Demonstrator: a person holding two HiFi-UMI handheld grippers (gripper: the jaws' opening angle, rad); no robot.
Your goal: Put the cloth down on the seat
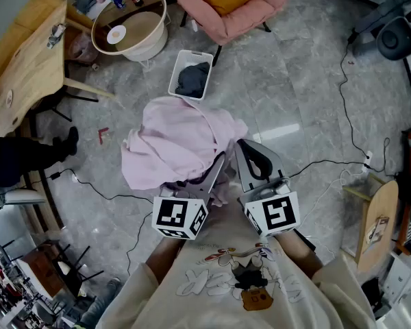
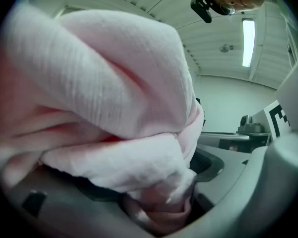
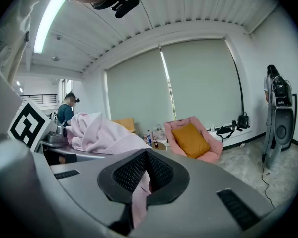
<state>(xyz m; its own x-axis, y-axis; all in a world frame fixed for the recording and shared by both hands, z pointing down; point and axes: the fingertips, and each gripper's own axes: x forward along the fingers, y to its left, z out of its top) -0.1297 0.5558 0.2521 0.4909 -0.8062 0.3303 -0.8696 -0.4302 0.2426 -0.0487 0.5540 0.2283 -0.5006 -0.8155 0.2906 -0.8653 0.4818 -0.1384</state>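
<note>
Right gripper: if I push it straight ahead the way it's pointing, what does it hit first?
Beyond the cloth pinched in the right gripper, the way looks free nearby. The line runs toward the low round table, just left of the pink armchair, though depth is hard to judge.

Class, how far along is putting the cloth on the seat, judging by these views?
Done: the pink cloth is lifted. In hand: the right gripper pinches a fold; the rest heaps over the wide jaws of the left gripper. Left: carrying it to the pink chair and laying it down.
</note>
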